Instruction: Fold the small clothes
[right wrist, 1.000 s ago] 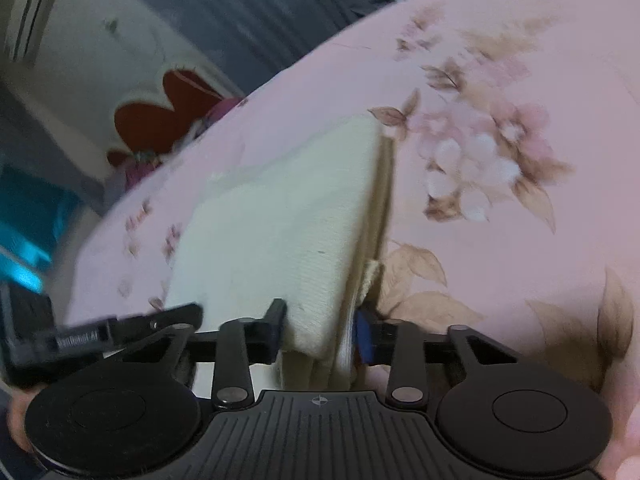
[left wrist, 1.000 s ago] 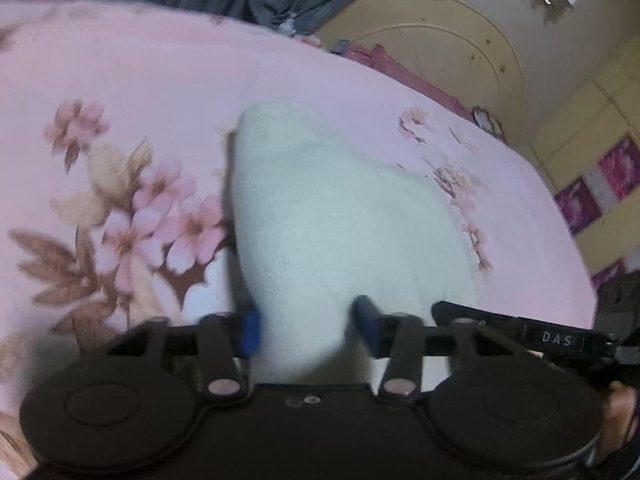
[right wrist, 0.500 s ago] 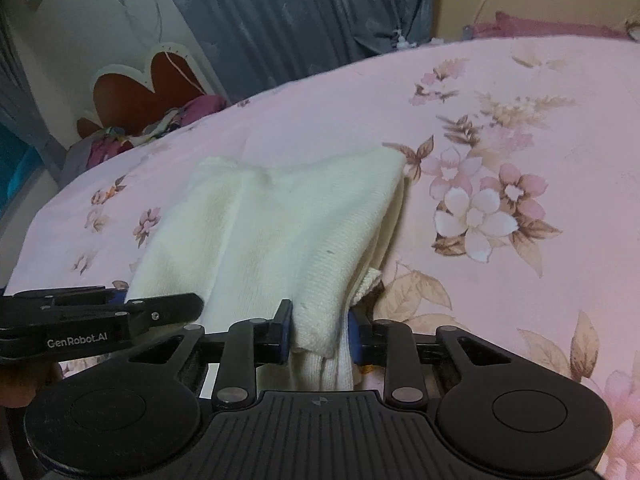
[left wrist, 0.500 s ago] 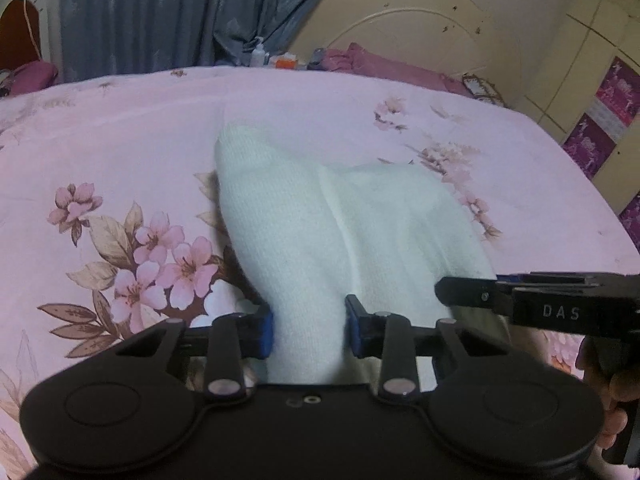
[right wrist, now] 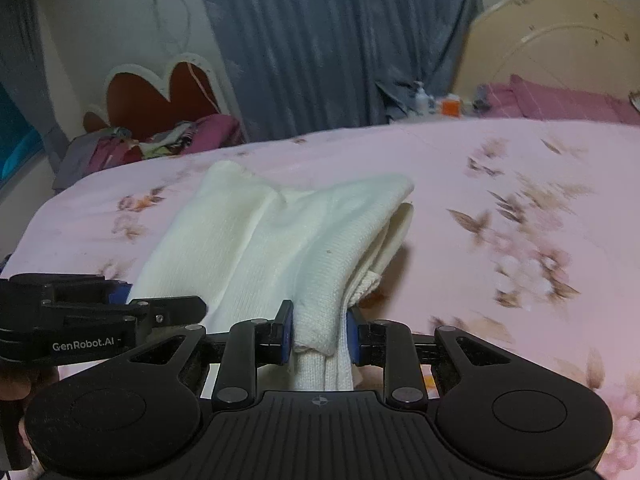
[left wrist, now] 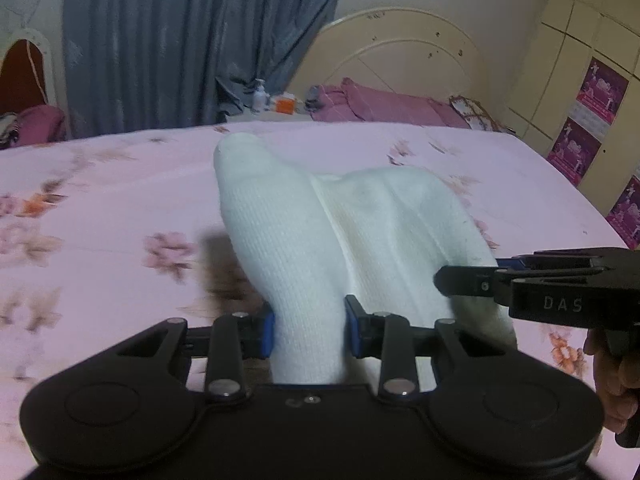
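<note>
A small white knit garment (left wrist: 344, 232) lies partly lifted over the pink floral bed. My left gripper (left wrist: 310, 330) is shut on its near left edge. My right gripper (right wrist: 320, 330) is shut on its near right edge, where folded layers bunch up. The garment (right wrist: 280, 232) stretches away from both grippers, its far end resting on the bed. The right gripper also shows at the right of the left wrist view (left wrist: 520, 284), and the left gripper at the left of the right wrist view (right wrist: 100, 320).
The pink floral bedsheet (left wrist: 100, 220) spreads all around the garment. A cream headboard (left wrist: 400, 52) and purple pillows (left wrist: 380, 100) stand at the far end. Blue curtains (right wrist: 340, 40) hang behind, with a clothes pile (right wrist: 160, 140) at the far left.
Both grippers have lifted and levelled out with the garment's near edge held. The views now look higher across the bed toward the curtains and headboard.
</note>
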